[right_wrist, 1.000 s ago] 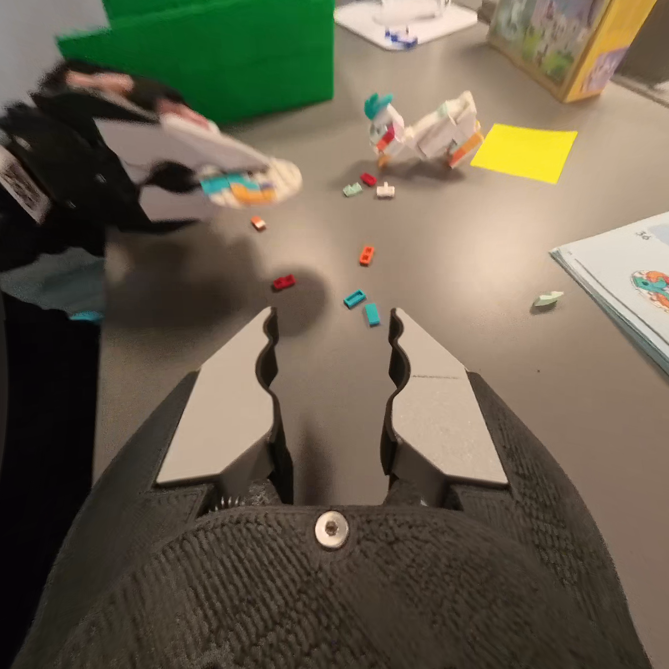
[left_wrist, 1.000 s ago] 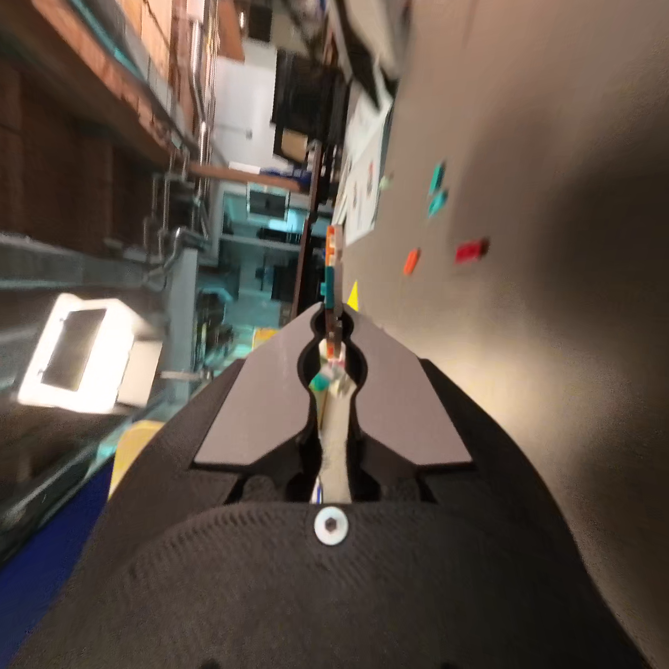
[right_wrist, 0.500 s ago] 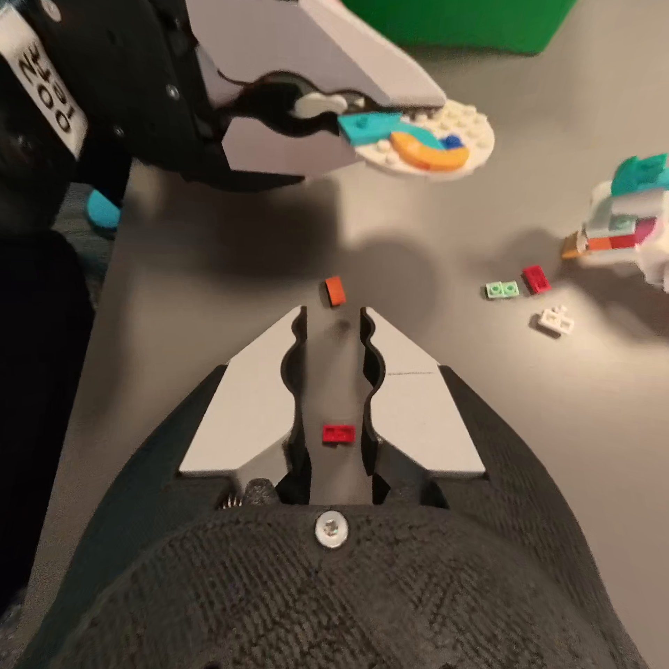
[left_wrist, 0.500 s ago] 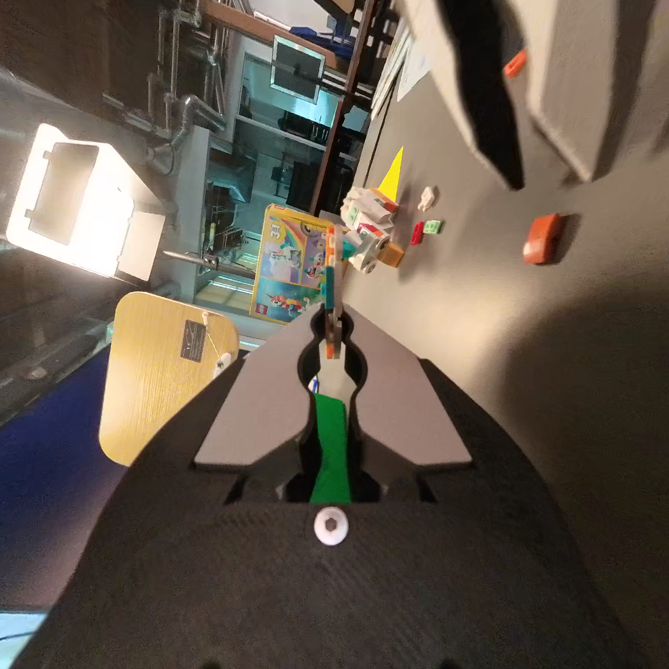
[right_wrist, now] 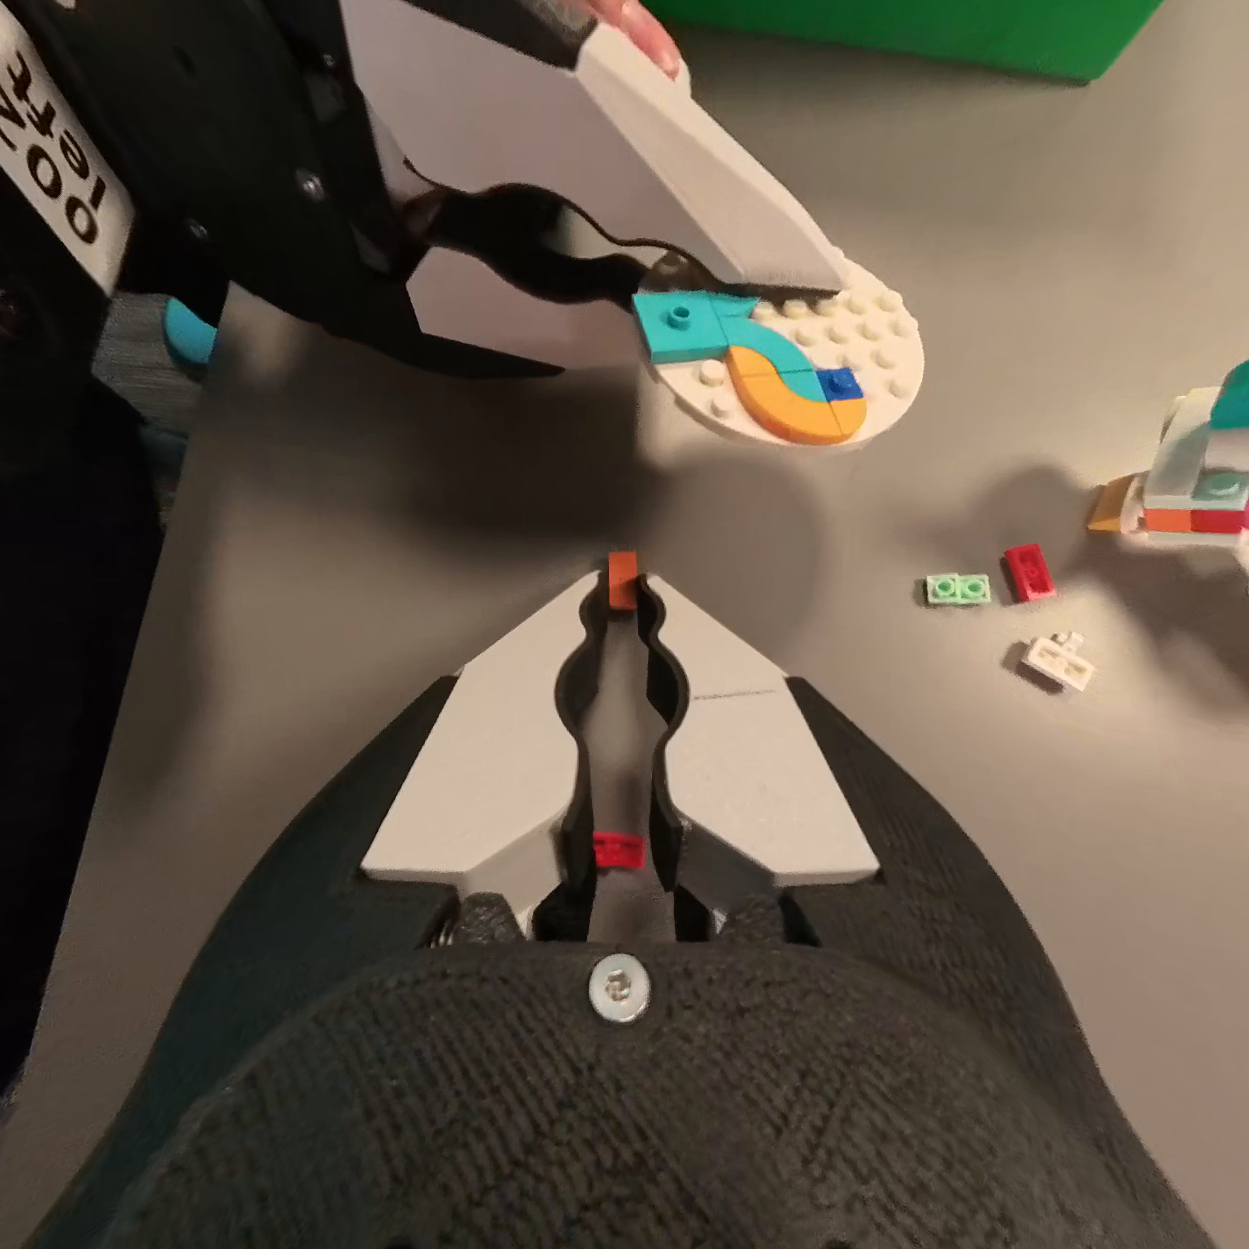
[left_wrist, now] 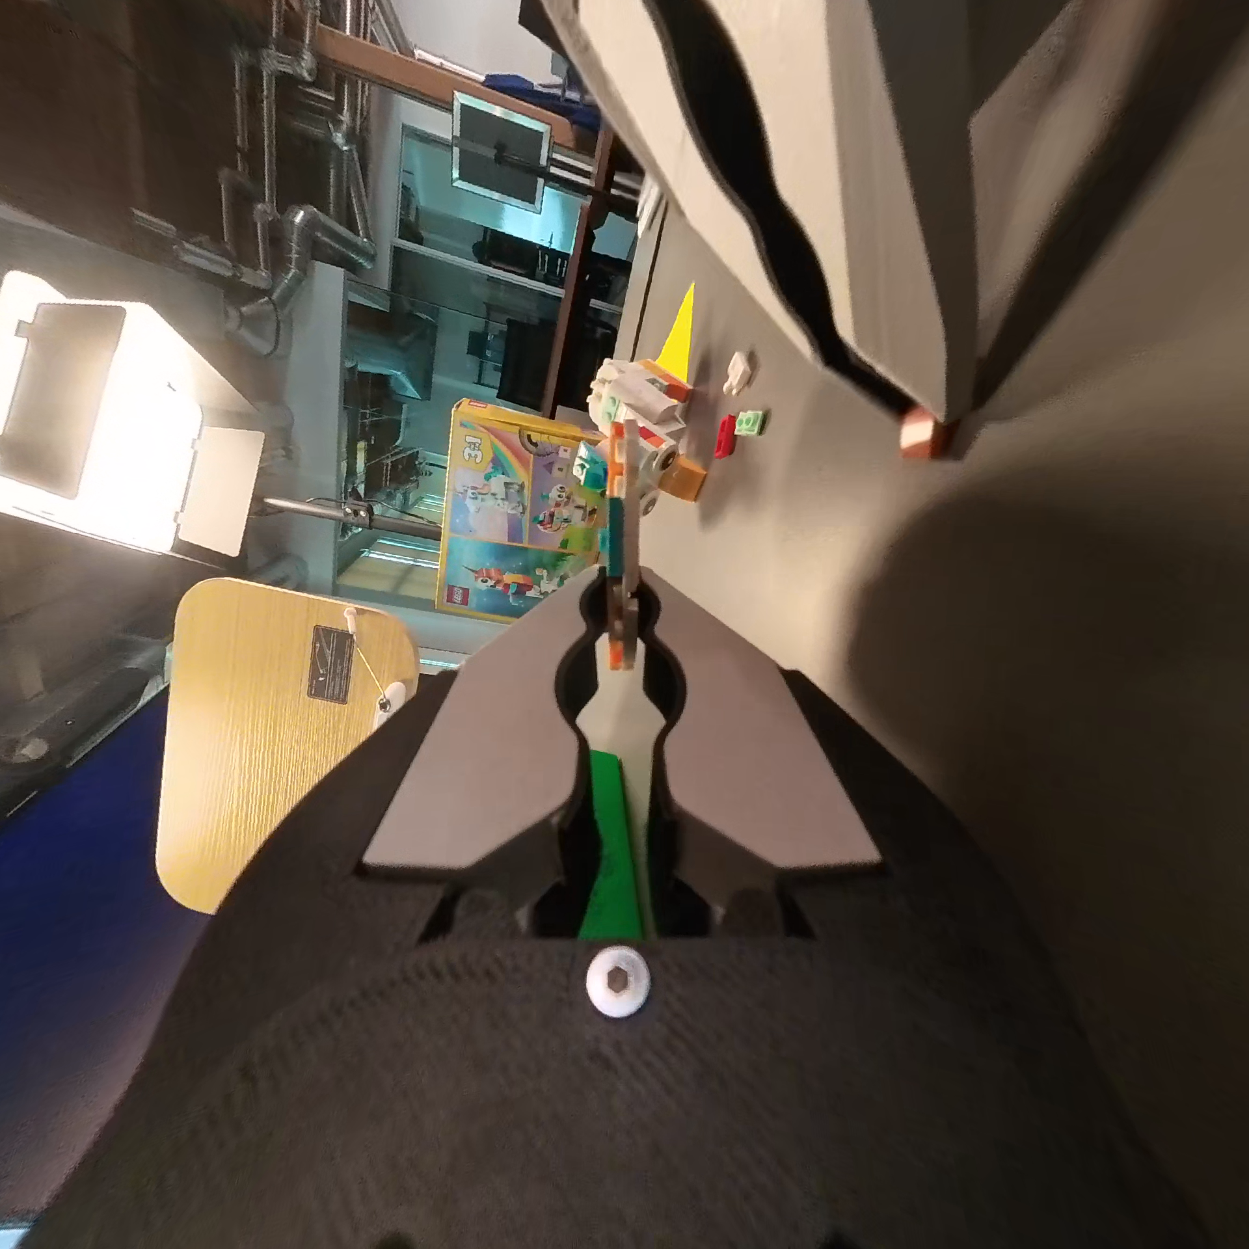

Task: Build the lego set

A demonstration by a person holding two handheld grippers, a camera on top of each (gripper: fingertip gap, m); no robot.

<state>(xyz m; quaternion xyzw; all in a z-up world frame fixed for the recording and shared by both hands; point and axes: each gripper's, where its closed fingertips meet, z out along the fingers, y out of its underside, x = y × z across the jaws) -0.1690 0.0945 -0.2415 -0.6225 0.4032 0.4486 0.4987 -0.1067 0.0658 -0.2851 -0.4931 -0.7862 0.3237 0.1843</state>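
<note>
My left gripper (left_wrist: 623,589) is shut on the rim of a round white studded plate (left_wrist: 630,513), seen edge-on. In the right wrist view the left gripper (right_wrist: 764,287) holds this plate (right_wrist: 872,338) above the grey table, with teal, orange and blue tiles on it. My right gripper (right_wrist: 622,595) is shut on a small orange brick (right_wrist: 622,581) at table level, in front of and below the plate. In the left wrist view the right gripper (left_wrist: 926,412) shows at top right with the orange brick (left_wrist: 920,436).
A red brick (right_wrist: 616,848) lies on the table under my right fingers. A pale green plate (right_wrist: 958,589), a red brick (right_wrist: 1029,572) and a white piece (right_wrist: 1056,666) lie right. A built animal model (right_wrist: 1189,486), a green block (right_wrist: 946,34) and a yellow set box (left_wrist: 513,513) stand beyond. The gap from one gripper's tips to the other's is roughly 8 cm. About 11 cm separates my left fingertips from the white piece (right_wrist: 1056,666). It turns up in the left wrist view (left_wrist: 738,368) as well.
My right gripper moved forward over the red brick and closed on the orange brick. My left gripper brought the plate nearer, in front of the right gripper.
</note>
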